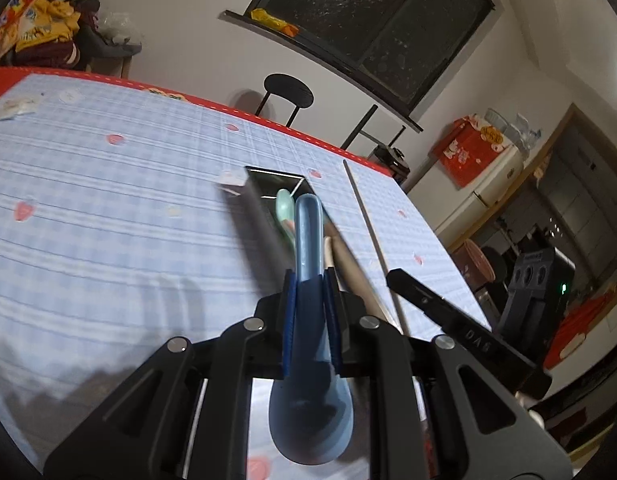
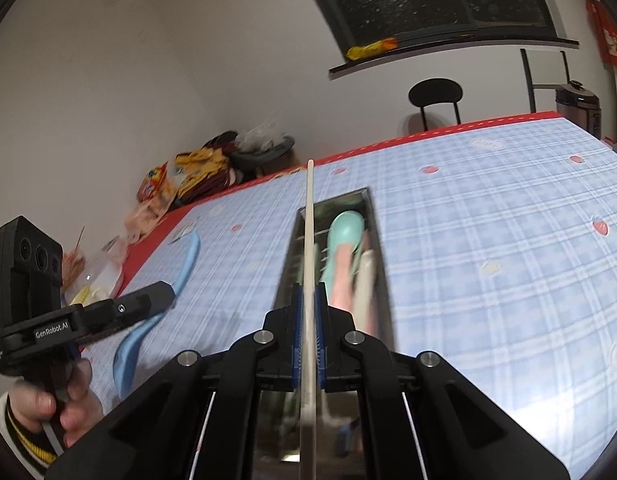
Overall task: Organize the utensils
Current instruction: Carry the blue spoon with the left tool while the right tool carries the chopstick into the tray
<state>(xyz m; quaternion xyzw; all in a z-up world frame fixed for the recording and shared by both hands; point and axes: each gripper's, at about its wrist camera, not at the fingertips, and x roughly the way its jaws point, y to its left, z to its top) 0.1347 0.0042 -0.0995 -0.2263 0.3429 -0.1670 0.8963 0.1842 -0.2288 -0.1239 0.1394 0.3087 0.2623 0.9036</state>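
Left claw [image 1: 310, 280]: jaws nearly closed, clamped on the handle of a blue spoon [image 1: 308, 232]; the bowl lies back under the claw body, the handle tip pointing ahead.

Right claw [image 2: 308, 300]: jaws fully closed on a single pale chopstick [image 2: 309, 216], which runs straight out ahead past the fingertips and back beneath the claw.

Metal tray [image 2: 368, 200]: long, narrow, on the checked tablecloth [image 2: 488, 240], directly ahead of and below the right claw; ahead of and just beyond the left claw's spoon tip. Holds a mint-green spoon [image 2: 344, 228], a pink utensil [image 2: 342, 276] and a pale one beside it, blurred.

Hand [image 2: 64, 408]: grips the left claw's handle, well left of the right claw.
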